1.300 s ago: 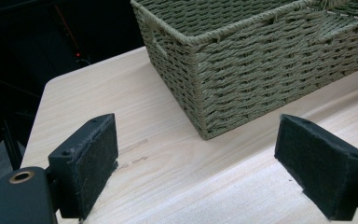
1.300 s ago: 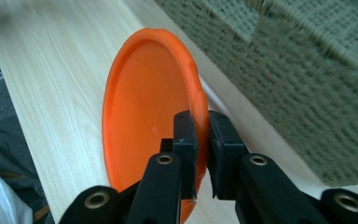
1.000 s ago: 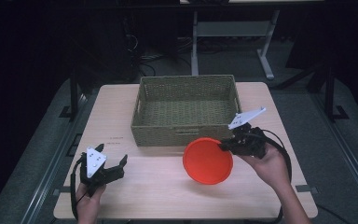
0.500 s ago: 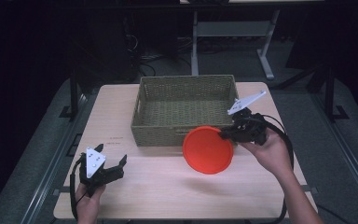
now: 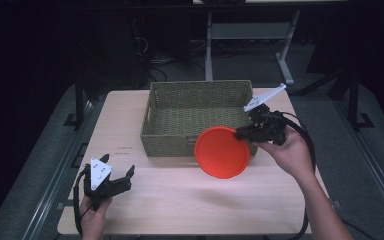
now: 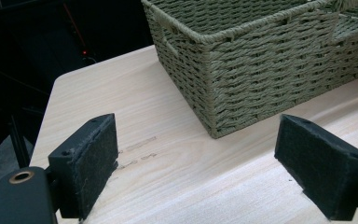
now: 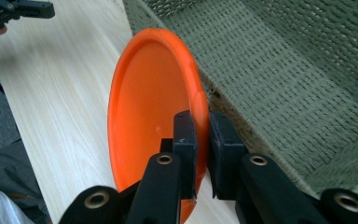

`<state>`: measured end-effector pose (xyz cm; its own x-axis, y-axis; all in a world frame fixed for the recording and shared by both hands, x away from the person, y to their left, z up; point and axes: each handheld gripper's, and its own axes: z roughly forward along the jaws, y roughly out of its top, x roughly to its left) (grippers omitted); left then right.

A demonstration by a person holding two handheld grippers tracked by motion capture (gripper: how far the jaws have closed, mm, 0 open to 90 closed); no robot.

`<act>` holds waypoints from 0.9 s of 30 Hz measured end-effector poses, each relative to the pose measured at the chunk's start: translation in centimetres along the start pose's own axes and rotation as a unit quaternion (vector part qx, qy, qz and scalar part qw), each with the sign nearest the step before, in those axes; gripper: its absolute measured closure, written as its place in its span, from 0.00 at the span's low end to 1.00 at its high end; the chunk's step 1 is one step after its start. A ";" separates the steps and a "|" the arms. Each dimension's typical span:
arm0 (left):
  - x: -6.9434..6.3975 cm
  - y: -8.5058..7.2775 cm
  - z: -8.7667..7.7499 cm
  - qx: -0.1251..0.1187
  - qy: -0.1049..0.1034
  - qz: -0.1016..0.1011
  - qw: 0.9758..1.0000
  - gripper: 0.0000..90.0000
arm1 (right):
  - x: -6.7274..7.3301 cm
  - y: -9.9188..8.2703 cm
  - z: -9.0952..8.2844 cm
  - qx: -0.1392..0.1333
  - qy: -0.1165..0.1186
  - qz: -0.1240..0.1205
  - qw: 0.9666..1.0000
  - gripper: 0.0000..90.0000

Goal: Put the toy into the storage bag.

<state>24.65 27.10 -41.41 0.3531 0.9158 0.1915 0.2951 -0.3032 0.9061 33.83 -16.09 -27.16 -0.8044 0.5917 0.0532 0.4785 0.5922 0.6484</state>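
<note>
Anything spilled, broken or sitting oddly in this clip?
Nothing stands out. The right tongs pinch the orange plate by its rim, tilted against the wicker basket; that looks deliberate. The left tongs sit open.

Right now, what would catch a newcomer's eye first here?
The bright orange plate, pinched at its rim by the right tongs and held tilted off the table at the near right of the green woven basket. The left tongs rest open near the table's front left corner.
</note>
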 end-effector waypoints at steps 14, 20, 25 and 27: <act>0.0 0.0 0.0 0.001 0.000 0.001 1.000 0.14 | -1.4 1.9 -1.0 -0.002 -0.005 0.006 1.000 0.91; 0.0 0.0 0.0 -0.002 0.000 -0.002 1.000 0.14 | -1.8 2.7 -1.3 -0.003 -0.009 0.009 1.000 0.91; 0.0 0.0 0.0 0.001 0.000 0.002 1.000 0.14 | -2.4 3.4 -1.5 -0.008 -0.005 0.017 1.000 0.91; 0.0 0.0 0.0 0.001 -0.001 0.002 1.000 0.14 | -2.7 3.6 -1.6 -0.012 -0.002 0.021 1.000 0.91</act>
<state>24.68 27.11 -41.44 0.3552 0.9143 0.1946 0.2962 -0.3076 0.9042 37.20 -16.43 -23.73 -0.7825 0.6179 0.0766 0.5028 0.5545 0.6630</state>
